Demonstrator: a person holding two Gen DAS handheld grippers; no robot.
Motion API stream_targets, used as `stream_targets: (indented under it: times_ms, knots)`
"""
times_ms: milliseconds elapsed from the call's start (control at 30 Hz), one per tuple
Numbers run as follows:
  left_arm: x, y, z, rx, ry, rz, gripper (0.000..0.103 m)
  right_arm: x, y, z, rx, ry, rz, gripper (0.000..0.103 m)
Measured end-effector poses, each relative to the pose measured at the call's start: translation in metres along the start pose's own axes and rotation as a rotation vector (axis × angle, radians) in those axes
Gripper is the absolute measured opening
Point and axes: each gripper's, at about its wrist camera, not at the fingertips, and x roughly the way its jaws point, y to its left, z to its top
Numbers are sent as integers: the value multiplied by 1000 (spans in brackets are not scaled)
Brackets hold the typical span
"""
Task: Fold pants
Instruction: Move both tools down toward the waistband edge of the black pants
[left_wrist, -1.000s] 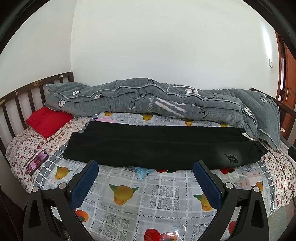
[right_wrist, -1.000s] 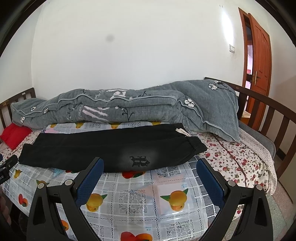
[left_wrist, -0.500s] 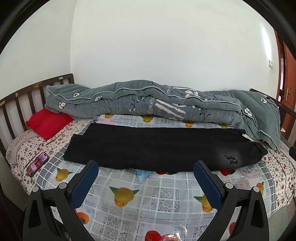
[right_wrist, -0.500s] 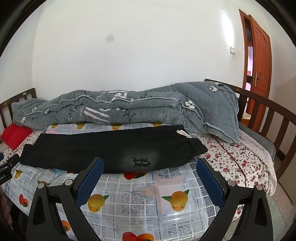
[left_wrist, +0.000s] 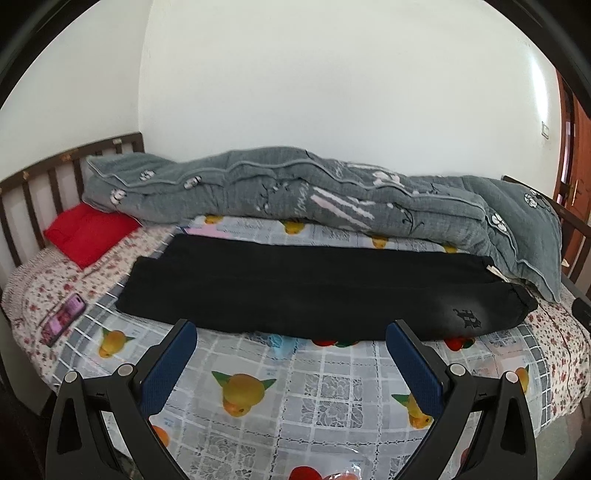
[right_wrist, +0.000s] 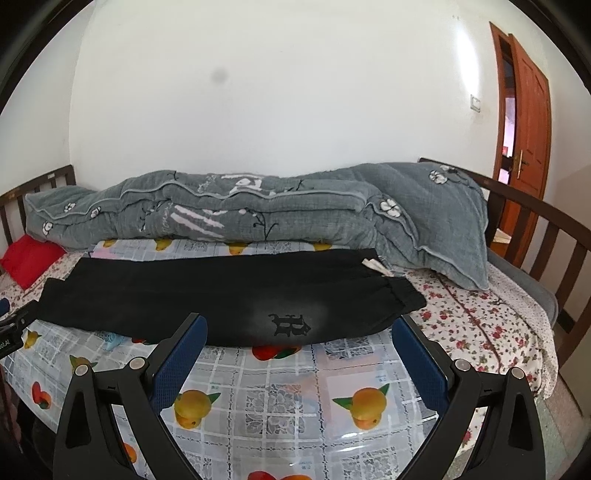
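Observation:
Black pants (left_wrist: 314, 288) (right_wrist: 221, 295) lie flat and lengthwise across the bed, folded in half with one leg on the other. The waistband with a small emblem is at the right, the leg ends at the left. My left gripper (left_wrist: 291, 332) hovers open in front of the pants' near edge, holding nothing. My right gripper (right_wrist: 299, 328) is open too, just before the emblem end, with nothing between its blue pads (right_wrist: 181, 358). Both sit above the fruit-print plastic sheet (left_wrist: 325, 391) (right_wrist: 280, 398).
A rolled grey quilt (left_wrist: 314, 195) (right_wrist: 258, 218) lies along the wall behind the pants. A red pillow (left_wrist: 86, 232) and a phone (left_wrist: 62, 319) lie at the left. Wooden rails (right_wrist: 546, 236) close both bed ends. A brown door (right_wrist: 528, 122) stands at the right.
Both grippers have dropped and tilted slightly, so the bed sits higher in each view. Pants have not moved. Both stay open.

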Motion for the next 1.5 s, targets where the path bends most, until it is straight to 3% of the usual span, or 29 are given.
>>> stream_targets:
  times_ms: [633,1133,1500]
  knots:
    - [109,-8,-27,42,150,38,103,133,0,-43,41,248,37,99]
    - [167,7,-37,8,239,52,103,196,28,-58,4,370,76,99]
    - [190,25,-32,-17,254,65,103,228,50,-68,11,492,102,99]
